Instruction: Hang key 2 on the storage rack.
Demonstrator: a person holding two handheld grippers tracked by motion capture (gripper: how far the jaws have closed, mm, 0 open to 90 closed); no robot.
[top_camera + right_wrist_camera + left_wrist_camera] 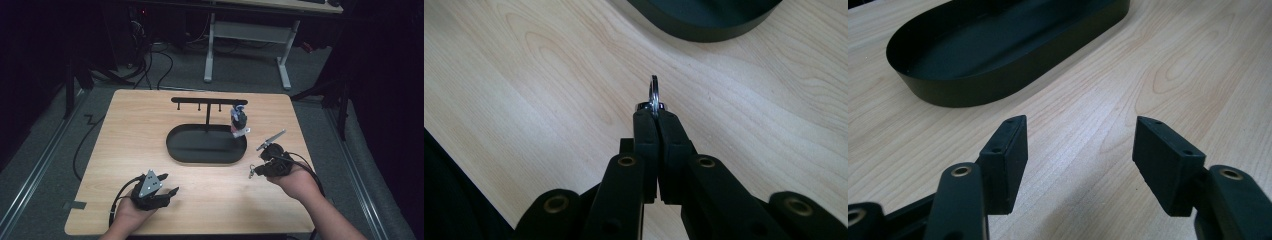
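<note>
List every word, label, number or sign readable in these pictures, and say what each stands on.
None can be read.
The keychain hanging from the black rack has a pale tag, too small and blurred to read.
The tray, the table, the left gripper and the right gripper, shut on a metal ring, bear no lettering.
</note>
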